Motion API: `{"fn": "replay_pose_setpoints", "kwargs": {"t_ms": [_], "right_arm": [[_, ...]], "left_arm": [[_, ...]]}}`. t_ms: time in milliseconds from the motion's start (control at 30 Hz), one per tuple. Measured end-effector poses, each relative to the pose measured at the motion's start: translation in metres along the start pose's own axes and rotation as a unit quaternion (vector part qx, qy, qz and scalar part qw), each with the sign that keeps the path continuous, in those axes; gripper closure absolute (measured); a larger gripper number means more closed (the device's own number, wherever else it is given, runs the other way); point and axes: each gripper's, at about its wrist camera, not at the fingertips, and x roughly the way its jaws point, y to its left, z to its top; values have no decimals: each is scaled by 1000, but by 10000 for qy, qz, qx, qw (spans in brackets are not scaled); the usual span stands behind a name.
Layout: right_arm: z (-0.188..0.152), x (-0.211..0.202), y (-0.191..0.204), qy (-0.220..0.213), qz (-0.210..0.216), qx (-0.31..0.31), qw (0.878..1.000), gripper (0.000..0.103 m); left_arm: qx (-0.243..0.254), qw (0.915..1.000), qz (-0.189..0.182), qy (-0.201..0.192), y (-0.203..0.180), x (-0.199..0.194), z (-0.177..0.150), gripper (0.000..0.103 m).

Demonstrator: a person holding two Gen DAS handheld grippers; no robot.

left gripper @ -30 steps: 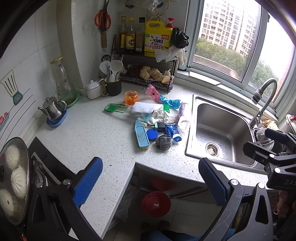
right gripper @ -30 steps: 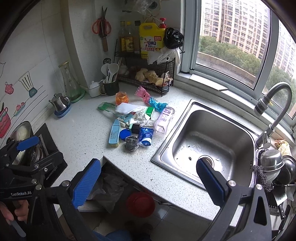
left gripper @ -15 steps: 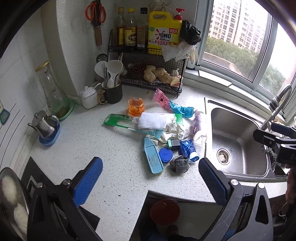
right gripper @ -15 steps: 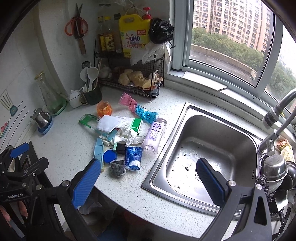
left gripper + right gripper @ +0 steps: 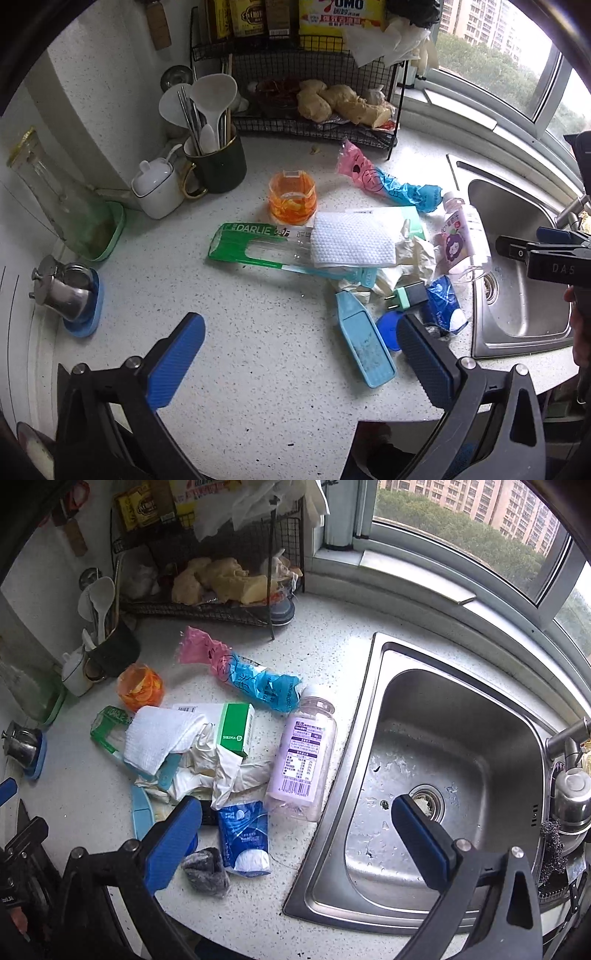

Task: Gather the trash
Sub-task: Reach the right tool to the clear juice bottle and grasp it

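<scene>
Left wrist view: left gripper (image 5: 301,347) spread wide and empty, above the bare front part of the countertop (image 5: 221,295). Trash heap toward the counter's sink-side edge: green toothpaste package (image 5: 243,245), white cloth (image 5: 351,242), orange cup (image 5: 291,197), light blue case (image 5: 364,345) nearest the front edge, pink-and-blue bag (image 5: 384,182) toward the back.

Right wrist view: right gripper (image 5: 295,834) likewise wide open, gripping nothing, straddling the counter's edge where it meets the sink (image 5: 443,738). Clear bottle (image 5: 303,753) lying along that edge; blue tissue pack (image 5: 243,838) and a dark wad (image 5: 205,871), possibly a scrubber, near the front edge; crumpled white gloves (image 5: 221,771) and green-and-white box (image 5: 236,725) mid-heap.

Step in hand, as judged: approach and first pick. Best done by taking an outlying, rigid piece first (bottle or tissue pack), fingers across its narrow width, so as not to scatter the heap into the sink.
</scene>
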Motion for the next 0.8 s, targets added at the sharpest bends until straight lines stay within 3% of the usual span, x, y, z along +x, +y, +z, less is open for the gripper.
{"fn": "replay_pose_setpoints", "kwargs": {"t_ms": [200,300,433,667,800], "right_arm": [[16,45,3,374,-175,-29,9991,2],[22,63,-3,511,-189,67,9985,13],[25,82,-12,726,-8,283,9970,20],[30,91,-12,876,155,359,9954,50],[28,90,-15,804,84,347,9961,53]], "left_arm": [[-41,9993,-356,99,10,22,10,0],[29,9992,-399,70,7,24,14,0],[78,9990,-441,87,6,28,17,0],[18,9976,-676,179,7,33,18,0],[33,9978,-639,149,7,30,19,0]]}}
